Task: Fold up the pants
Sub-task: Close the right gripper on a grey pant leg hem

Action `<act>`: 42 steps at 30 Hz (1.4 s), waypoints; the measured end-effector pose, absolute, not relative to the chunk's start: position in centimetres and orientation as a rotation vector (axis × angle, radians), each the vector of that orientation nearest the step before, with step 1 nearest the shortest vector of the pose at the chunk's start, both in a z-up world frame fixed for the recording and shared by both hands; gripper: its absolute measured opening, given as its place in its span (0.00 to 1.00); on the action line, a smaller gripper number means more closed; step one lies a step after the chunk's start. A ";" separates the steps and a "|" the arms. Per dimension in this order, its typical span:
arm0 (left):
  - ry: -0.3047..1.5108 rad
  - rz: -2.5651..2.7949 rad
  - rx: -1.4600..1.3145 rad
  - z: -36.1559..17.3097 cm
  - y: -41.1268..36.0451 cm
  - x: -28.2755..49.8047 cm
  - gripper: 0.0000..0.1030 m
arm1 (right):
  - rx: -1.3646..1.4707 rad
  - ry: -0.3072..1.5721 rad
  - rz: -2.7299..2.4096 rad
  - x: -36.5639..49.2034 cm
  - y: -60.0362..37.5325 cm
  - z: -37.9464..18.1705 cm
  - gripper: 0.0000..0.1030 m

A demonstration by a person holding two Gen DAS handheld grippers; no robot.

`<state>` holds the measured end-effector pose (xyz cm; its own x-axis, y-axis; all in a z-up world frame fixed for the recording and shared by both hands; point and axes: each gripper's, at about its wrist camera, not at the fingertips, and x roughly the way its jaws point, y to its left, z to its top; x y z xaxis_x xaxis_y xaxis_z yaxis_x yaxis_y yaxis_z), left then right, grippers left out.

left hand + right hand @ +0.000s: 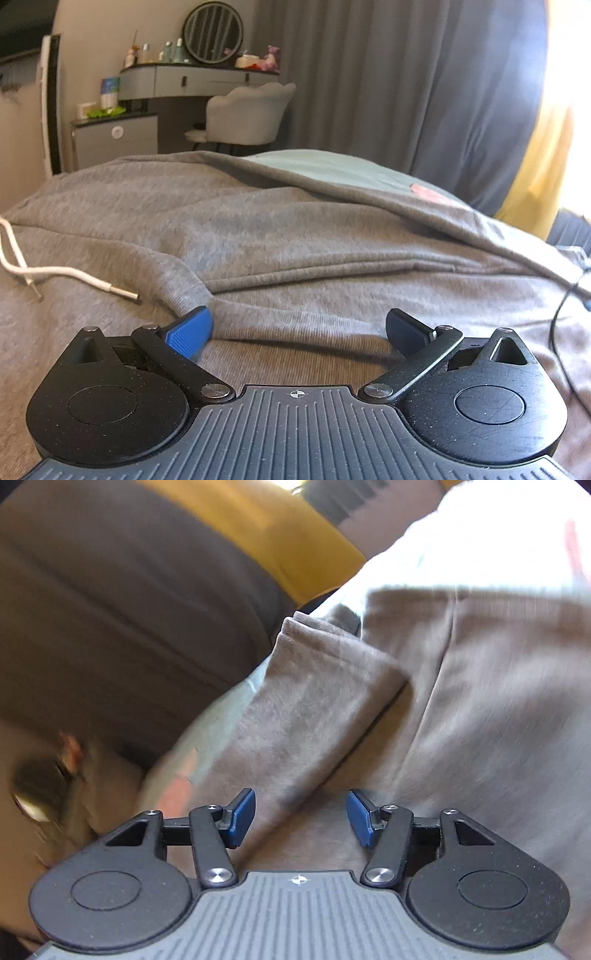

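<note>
Grey sweatpants [258, 229] lie spread on the bed, with a white drawstring [74, 275] at the left. My left gripper [299, 326] is open, low over the pants, its blue pads either side of a fabric fold. In the right wrist view the pants [480, 709] fill the right side and a folded-over leg end [314, 686] lies ahead. My right gripper [301, 818] is open just above the fabric and holds nothing. That view is blurred.
A pale green sheet [332, 168] shows beyond the pants. A vanity desk [195, 77] with a round mirror and a grey chair [247, 110] stand behind, with dark curtains [406, 74]. A black cable [557, 321] runs at the right. A yellow cloth [266, 528] lies by the bed.
</note>
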<state>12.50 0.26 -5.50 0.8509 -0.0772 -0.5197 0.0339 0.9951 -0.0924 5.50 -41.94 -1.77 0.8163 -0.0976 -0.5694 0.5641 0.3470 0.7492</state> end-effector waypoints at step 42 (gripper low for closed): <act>0.815 -0.024 -0.925 -6.3 9.0 37.8 0.12 | 1.205 0.343 -0.354 5.8 -43.1 -2.6 0.06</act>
